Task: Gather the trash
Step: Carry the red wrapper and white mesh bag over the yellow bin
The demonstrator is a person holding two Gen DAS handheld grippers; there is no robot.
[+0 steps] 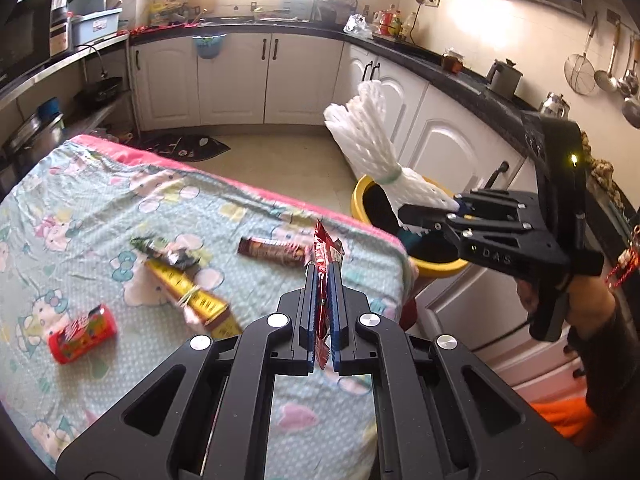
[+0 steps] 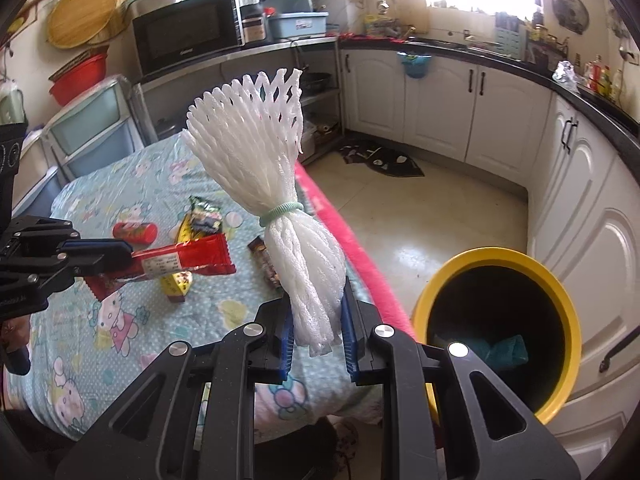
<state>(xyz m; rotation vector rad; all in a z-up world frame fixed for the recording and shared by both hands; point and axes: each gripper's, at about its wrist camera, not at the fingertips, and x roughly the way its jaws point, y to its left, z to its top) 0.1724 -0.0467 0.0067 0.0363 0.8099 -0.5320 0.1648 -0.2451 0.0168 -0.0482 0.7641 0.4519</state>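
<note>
Kitchen cabinets and a dark counter ring a table under a cartoon-print cloth (image 1: 100, 200), and both hands are loaded right now. Left gripper (image 1: 323, 280) is pinched tight on a red wrapper (image 1: 322, 256), which stands up between the pads above the cloth's right-hand part. Right gripper (image 2: 316, 312) is clamped on the lower end of a white foam net bundle (image 2: 272, 184), tied with a pale green band (image 2: 280, 211), and in the left wrist view it sits over the yellow bin (image 2: 560, 292) beside the table's right edge. Something teal already lies at the bottom of that bin. So 2 pieces are in hand, neither dropped yet. Left on the cloth: a red can (image 1: 82, 334) near the left edge, a yellow box (image 1: 192, 300) and a crumpled dark wrapper (image 1: 168, 250) mid-cloth, and a brown bar wrapper (image 1: 270, 252) toward the right edge. By my count that leaves 4 pickups after these 2 drops.
</note>
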